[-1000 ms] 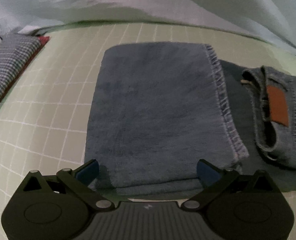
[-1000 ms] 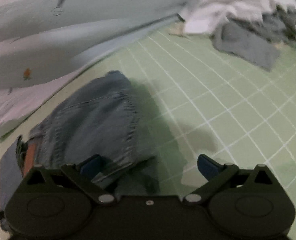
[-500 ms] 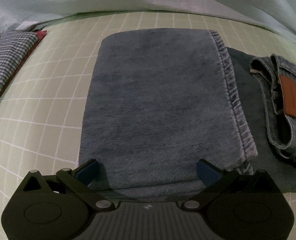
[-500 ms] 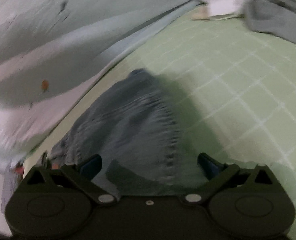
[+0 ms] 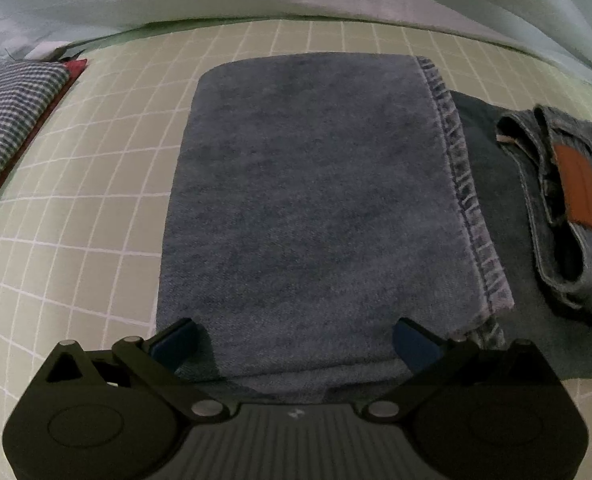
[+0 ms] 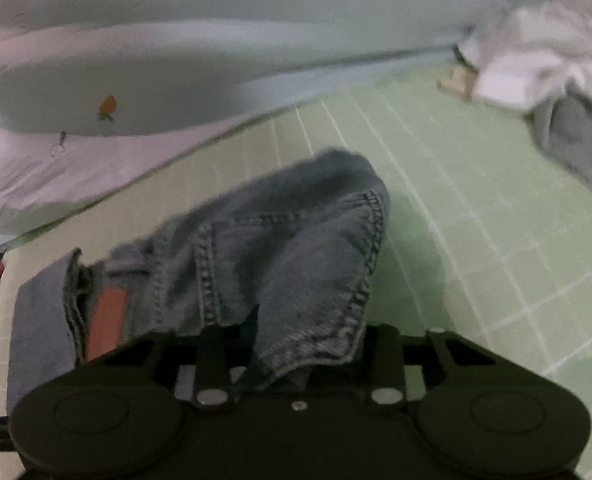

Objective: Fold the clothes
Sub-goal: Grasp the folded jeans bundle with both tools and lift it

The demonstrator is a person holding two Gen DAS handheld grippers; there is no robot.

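- On the green gridded sheet (image 5: 96, 184), a pair of jeans (image 5: 319, 208) lies partly folded: a flat, rectangular leg panel with a stitched hem along its right edge fills the middle of the left wrist view.
- Right of that panel, the waistband (image 5: 563, 208) with its orange-brown patch (image 5: 577, 190) sits bunched and slightly raised off the layer beneath.
- Just above the near edge of the folded panel, the left gripper (image 5: 296, 344) stands with its jaws spread wide, a blue pad (image 5: 174, 340) on either side, holding nothing.
- Over at the other end, the right gripper (image 6: 296, 356) has its jaws drawn together on a seamed fold of the jeans (image 6: 296, 256), which rises in a peak from the sheet (image 6: 475, 208).
- Along the far side runs a pale quilt (image 6: 176, 60) with small printed motifs.
- At far left, a checked folded cloth (image 5: 8, 120) lies on the sheet, well apart from the jeans.
- At upper right of the right wrist view, a blurred heap of white and grey clothes (image 6: 547, 80) rests.
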